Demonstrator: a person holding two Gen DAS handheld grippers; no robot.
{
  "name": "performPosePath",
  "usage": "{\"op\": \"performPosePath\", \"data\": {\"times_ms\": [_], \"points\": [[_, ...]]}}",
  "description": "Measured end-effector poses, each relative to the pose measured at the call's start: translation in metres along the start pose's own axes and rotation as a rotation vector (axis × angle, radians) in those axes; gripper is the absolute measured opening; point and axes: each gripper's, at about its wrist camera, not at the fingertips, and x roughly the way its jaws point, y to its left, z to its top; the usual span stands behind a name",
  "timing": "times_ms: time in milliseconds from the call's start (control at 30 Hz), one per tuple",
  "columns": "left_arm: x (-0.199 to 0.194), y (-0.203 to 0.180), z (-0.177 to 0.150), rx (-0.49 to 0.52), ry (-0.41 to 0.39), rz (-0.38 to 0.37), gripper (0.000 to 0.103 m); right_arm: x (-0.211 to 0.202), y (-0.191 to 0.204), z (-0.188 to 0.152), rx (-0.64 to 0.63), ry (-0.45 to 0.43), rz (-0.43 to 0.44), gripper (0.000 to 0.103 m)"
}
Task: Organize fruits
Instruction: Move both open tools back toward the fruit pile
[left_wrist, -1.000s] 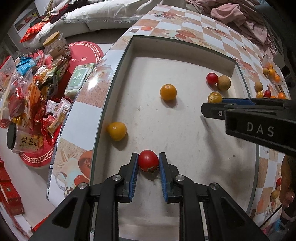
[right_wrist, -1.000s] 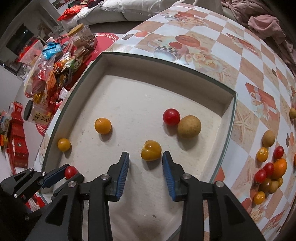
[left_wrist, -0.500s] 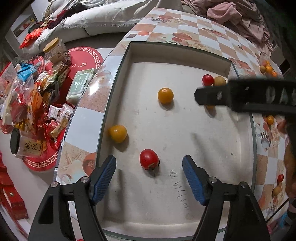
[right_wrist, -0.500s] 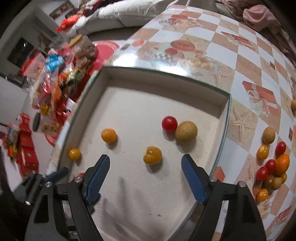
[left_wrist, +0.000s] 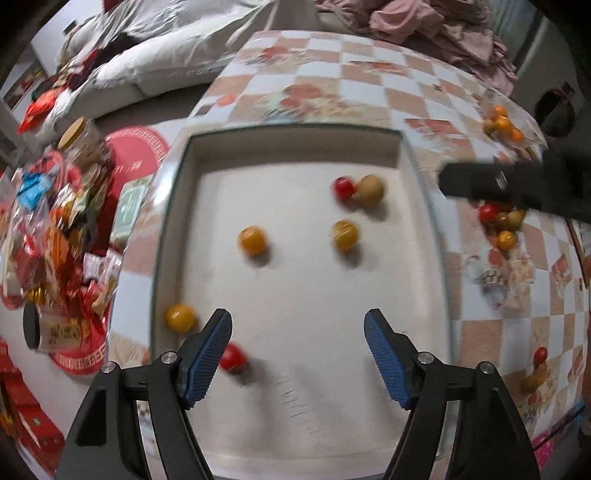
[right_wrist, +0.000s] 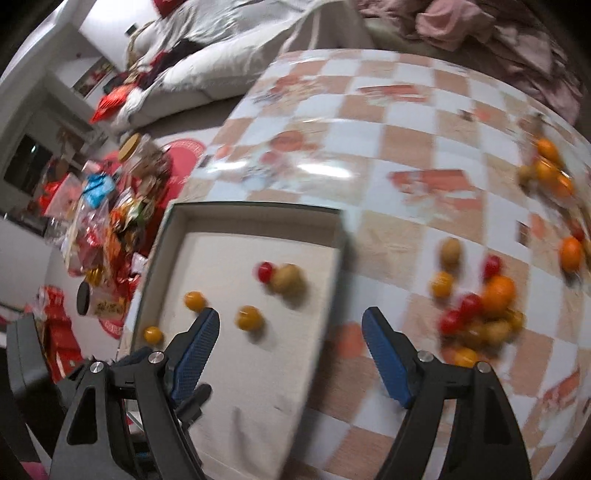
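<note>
My left gripper (left_wrist: 297, 356) hangs over the near end of the white tray (left_wrist: 288, 142), its blue fingers (left_wrist: 207, 354) spread wide after just opening, with nothing between them. The red tomato (left_wrist: 233, 359) lies on the tray floor right beside the left finger, partly hidden behind it. A small yellow fruit (left_wrist: 180, 317) sits close to the tray's left wall, an orange one (left_wrist: 253, 240) nearer the middle, a yellow one (left_wrist: 345, 235) to its right, and at the far right a red tomato (left_wrist: 342, 187) touches a brown round fruit (left_wrist: 370, 190).

My right gripper (right_wrist: 289, 356) has also just been opening; its fingers (right_wrist: 194, 354) stand well apart and empty. It straddles the tray's right edge (right_wrist: 332, 280), one finger over the tray, the other over the checkered bench (right_wrist: 369, 147). The yellow fruit (right_wrist: 250, 317) lies on the tray just past the left finger. On the bench to the right a loose heap of fruits (right_wrist: 480, 314) waits: red, orange and brown ones crowded together, with more (right_wrist: 546, 170) farther off. Both views are blurred, so I cannot name the kinds with any certainty. Snack packets (left_wrist: 48, 236) clutter the floor to the left.
</note>
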Motion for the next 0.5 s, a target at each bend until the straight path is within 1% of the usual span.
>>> {"op": "performPosePath", "data": {"times_ms": [133, 300, 500], "points": [[-0.003, -0.026, 0.013, 0.055, -0.011, -0.022, 0.075, -0.017, -0.035, -0.012, 0.061, -0.011, -0.041, 0.082], [-0.008, -0.062, 0.025, 0.125, -0.020, -0.055, 0.075, -0.040, -0.085, -0.039, 0.151, -0.017, -0.119, 0.082], [-0.012, -0.107, 0.035, 0.199, -0.023, -0.112, 0.075, -0.060, -0.129, -0.075, 0.243, -0.010, -0.183, 0.082]]}}
